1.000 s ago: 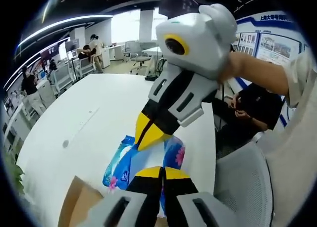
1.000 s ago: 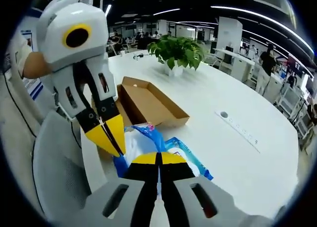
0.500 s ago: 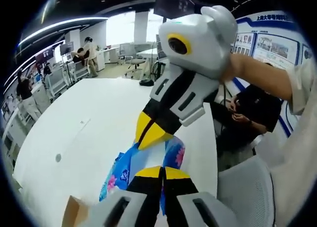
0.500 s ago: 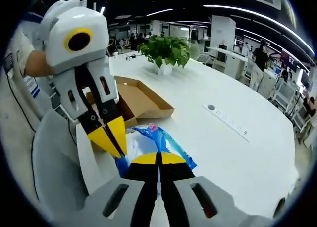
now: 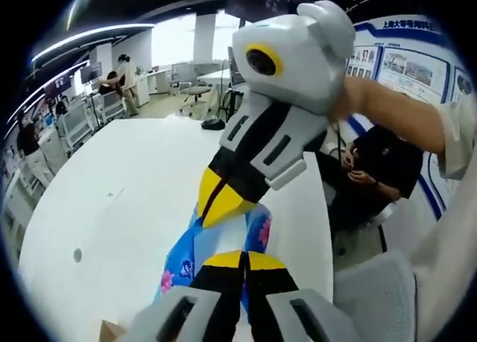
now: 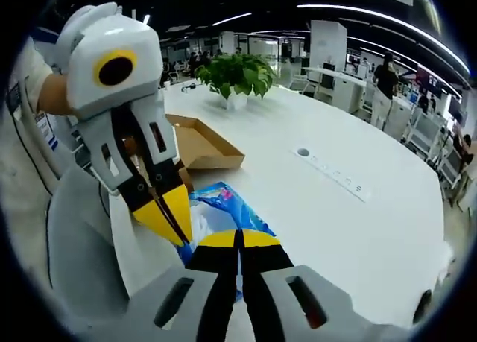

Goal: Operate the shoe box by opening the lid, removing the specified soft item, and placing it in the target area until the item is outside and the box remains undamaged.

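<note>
Both the left hand-held gripper [image 5: 242,254] and the right hand-held gripper [image 6: 240,236] pinch the blue floral soft pack [image 6: 223,208] at lower centre above the white surface [image 6: 335,223].

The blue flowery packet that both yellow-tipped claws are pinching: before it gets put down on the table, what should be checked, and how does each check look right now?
1. Left gripper shut on the blue packet: ok.
2. Right gripper shut on the packet too: ok.
3. Packet outside the shoe box: ok, it is held apart from the box.
4. Box undamaged: cannot tell; the open tray looks intact, the rest is hidden.
5. Free white table beside the packet: ok.
6. Packet already touching the table: cannot tell.
</note>
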A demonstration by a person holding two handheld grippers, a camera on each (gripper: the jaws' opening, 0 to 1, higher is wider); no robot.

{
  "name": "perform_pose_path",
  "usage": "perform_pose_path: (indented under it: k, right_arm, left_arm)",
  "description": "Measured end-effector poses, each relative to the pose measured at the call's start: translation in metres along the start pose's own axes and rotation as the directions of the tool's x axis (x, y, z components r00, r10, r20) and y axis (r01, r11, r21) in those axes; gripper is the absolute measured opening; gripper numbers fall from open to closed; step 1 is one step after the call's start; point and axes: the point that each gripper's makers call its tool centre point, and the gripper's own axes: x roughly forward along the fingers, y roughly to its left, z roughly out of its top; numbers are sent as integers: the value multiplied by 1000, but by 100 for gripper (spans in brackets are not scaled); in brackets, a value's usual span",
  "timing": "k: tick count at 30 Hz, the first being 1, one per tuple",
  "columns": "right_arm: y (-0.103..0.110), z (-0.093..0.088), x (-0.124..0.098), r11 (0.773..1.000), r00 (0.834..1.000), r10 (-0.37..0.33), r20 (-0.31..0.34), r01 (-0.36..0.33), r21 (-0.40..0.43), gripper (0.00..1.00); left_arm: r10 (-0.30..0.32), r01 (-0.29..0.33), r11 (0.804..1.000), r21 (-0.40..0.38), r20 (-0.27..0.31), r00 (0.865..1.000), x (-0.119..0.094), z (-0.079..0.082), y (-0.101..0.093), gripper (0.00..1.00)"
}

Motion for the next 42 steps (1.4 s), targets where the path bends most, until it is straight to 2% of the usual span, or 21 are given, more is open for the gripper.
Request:
perform_pose_path:
  k: [10,23,32,42]
  right_arm:
    - [-24,-18,-6,1000,1000,-8,-5,8,30,0]
    - [-43,-34,-1,999,1000,-11,-12,12,47,0]
    - [-59,-47,8,1000,999,-4,-51,6,31,0]
    - [-75,-59,12,1000,996,-11,-88,13,21,0]
  left_arm:
    - [-41,41,999,-2,-18,999,32,11,3,0]
    - [-81,80,997,-6,-49,996,70,16,11,0]
    - [-104,103,995,-11,-86,991,93,13,18,0]
    - [-125,121,991,-53,-88,988,113,15,26,0]
